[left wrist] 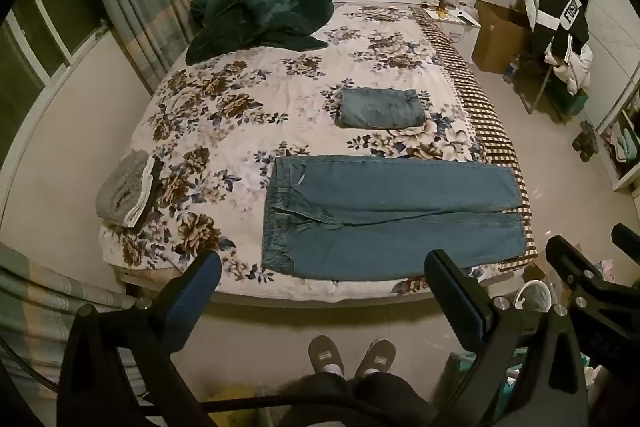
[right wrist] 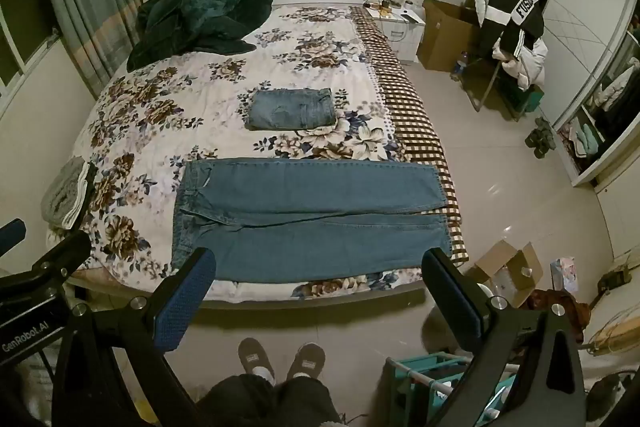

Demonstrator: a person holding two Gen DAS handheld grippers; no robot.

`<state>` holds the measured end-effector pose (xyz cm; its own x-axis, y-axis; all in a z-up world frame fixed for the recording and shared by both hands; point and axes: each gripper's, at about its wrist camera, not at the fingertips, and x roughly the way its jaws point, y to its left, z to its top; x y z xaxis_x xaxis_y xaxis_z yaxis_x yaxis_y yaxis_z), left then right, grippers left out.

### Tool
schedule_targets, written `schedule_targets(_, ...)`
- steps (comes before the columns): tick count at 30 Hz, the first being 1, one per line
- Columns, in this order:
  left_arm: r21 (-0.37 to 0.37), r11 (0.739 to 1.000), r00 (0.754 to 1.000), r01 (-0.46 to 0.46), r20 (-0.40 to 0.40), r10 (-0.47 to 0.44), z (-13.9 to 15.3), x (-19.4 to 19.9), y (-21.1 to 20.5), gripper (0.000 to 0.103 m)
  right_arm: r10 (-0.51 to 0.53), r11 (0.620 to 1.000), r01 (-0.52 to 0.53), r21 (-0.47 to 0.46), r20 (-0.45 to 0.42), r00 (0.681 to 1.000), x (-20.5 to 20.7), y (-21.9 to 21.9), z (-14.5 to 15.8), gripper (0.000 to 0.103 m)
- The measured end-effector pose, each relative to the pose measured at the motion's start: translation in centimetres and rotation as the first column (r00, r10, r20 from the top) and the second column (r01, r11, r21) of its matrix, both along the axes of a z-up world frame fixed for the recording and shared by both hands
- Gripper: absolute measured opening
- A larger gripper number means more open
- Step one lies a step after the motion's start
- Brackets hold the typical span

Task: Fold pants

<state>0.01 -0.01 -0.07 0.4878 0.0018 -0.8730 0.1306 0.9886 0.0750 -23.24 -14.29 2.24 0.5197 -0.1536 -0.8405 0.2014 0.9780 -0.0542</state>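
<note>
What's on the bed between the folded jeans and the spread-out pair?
Nothing: only bare floral bedspread separates the folded jeans from the flat jeans; both wrist views show it.

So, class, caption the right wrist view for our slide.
Open right gripper above flat blue jeans on the floral bed, folded jeans behind.

The pants [left wrist: 392, 215] are mid-blue denim, and the folded jeans [left wrist: 382, 108] beyond them a paler, washed blue. The bed [left wrist: 224, 131] wears a white cover printed with brown and beige flowers and dark blue leaves — its right side edged by a brown-and-cream checked sheet [left wrist: 486, 119]. The blanket [left wrist: 260, 13] at the headboard is dark green, the folded stack [left wrist: 128, 189] grey, white and black — and each hand-held gripper, left [left wrist: 322, 273] and right [right wrist: 320, 269], is black with blue pads [right wrist: 182, 303].
</note>
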Motion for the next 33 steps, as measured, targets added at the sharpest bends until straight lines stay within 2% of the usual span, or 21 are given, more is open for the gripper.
schedule_targets(33, 0.004, 1.000, 1.000, -0.009, -0.003, 0.009, -0.08, 0.08, -0.05, 0.103, 0.004, 1.000, -0.004, 0.000, -0.013, 1.000, -0.45, -0.05, 0.30, 0.103)
